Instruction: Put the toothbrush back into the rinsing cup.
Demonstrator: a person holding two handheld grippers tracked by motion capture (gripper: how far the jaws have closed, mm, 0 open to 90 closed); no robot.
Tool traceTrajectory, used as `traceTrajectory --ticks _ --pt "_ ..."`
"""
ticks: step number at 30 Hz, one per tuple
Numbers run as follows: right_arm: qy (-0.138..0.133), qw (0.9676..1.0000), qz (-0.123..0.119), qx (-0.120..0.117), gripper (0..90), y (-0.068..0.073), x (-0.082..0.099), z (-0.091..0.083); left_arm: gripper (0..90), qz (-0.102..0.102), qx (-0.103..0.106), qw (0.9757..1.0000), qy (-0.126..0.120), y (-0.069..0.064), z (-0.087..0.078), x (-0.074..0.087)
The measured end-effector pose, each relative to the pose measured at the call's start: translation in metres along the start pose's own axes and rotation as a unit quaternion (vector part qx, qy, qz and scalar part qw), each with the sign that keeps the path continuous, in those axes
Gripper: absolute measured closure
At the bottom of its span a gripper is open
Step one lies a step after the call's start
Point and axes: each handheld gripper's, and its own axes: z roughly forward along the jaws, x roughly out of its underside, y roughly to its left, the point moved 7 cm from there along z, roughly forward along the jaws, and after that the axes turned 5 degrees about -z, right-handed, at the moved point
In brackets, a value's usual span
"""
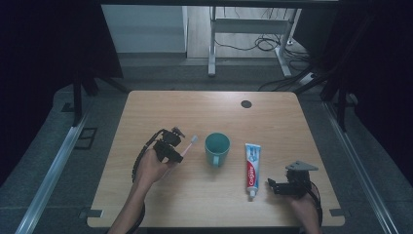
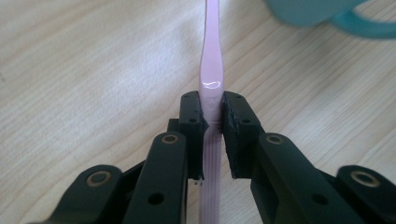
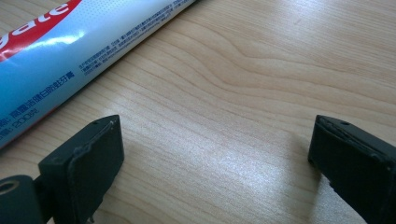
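Now I count one table (image 1: 214, 204), one mug (image 1: 216, 149), one tube (image 1: 252, 168), one toothbrush (image 2: 211, 79). My left gripper (image 2: 212, 109) is clamped on the pink toothbrush handle, its head raised toward the teal mug; that mug is cut off in the left gripper view. My right gripper (image 3: 212, 154) rests just beside the tube, jaws wide apart over bare wood.

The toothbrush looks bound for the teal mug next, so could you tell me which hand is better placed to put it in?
Left, probably. The left gripper is shut on the toothbrush, beside the mug. The right gripper is open by the toothpaste tube.
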Motion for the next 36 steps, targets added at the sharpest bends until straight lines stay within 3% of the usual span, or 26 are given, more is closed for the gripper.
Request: traceTrajectory --ticks 7,12,20,28,36 --pt "0.0 1.0 0.0 0.0 3.1 0.0 0.0 0.0 78.8 0.015 0.026 0.9985 -0.045 -0.004 -0.015 -0.007" --pt "0.0 1.0 0.0 0.0 3.1 0.0 0.0 0.0 78.8 0.019 0.027 0.9968 -0.073 -0.005 -0.024 -0.01" --pt "-0.001 1.0 -0.001 0.0 3.1 0.0 0.0 0.0 78.8 0.032 0.03 0.9916 -0.121 -0.007 -0.036 -0.017" --pt "-0.001 1.0 -0.001 0.0 3.1 0.0 0.0 0.0 78.8 0.049 0.033 0.9824 -0.177 -0.012 -0.048 -0.023" --pt "0.0 1.0 -0.001 0.0 3.1 0.0 0.0 0.0 78.9 0.052 0.046 0.9713 -0.227 -0.018 -0.058 -0.03"
